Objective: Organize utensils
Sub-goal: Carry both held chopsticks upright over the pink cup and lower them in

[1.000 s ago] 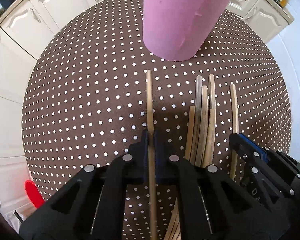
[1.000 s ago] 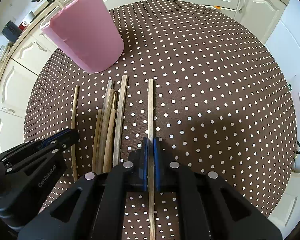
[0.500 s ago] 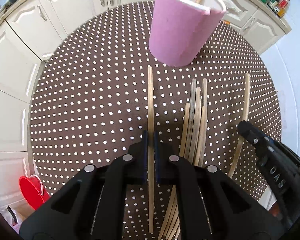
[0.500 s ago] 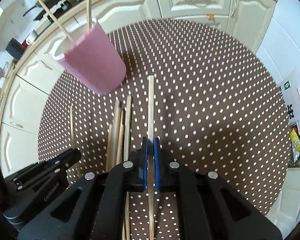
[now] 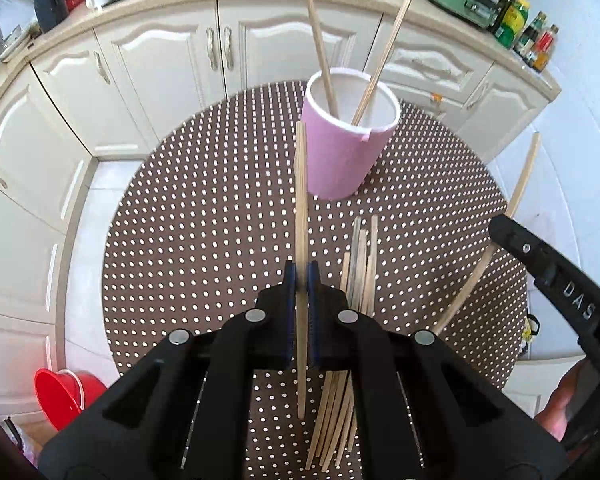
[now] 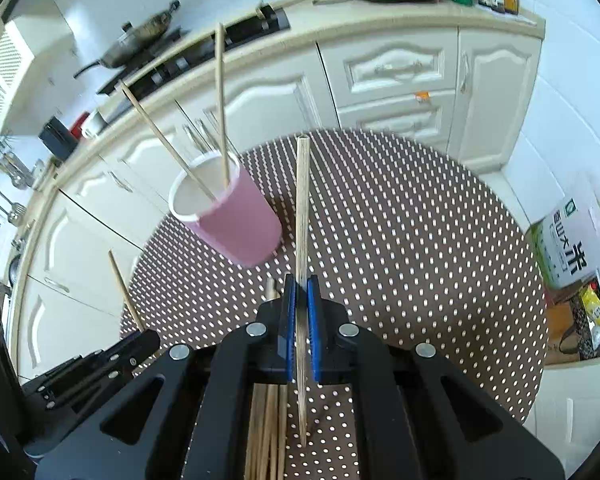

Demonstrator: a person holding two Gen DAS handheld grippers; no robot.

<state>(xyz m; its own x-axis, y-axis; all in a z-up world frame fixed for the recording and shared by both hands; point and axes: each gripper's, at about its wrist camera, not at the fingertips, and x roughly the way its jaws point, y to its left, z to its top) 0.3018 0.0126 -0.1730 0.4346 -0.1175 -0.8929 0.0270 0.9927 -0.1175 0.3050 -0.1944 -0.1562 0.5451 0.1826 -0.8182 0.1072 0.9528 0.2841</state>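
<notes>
Left wrist view: the left gripper [image 5: 301, 276] has its jaws pinching a pale wooden chopstick [image 5: 300, 200] that runs straight ahead. Just right of the jaws, a bundle of loose wooden chopsticks [image 5: 360, 264] lies on the brown polka-dot round desk [image 5: 204, 232]. Beyond stands a pink cylindrical cup [image 5: 346, 152] holding two sticks. The right gripper [image 6: 301, 288] likewise pinches a second wooden chopstick [image 6: 302, 200], the cup [image 6: 236, 224] ahead-left.

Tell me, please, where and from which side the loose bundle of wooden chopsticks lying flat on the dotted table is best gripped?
Take one stick from the bundle of wooden chopsticks at a time, probably near mid-length, coming straight down from above. They lie flat and side by side on the brown dotted tablecloth, so fingers should straddle a stick's width; an outer stick looks easiest to separate.
</notes>
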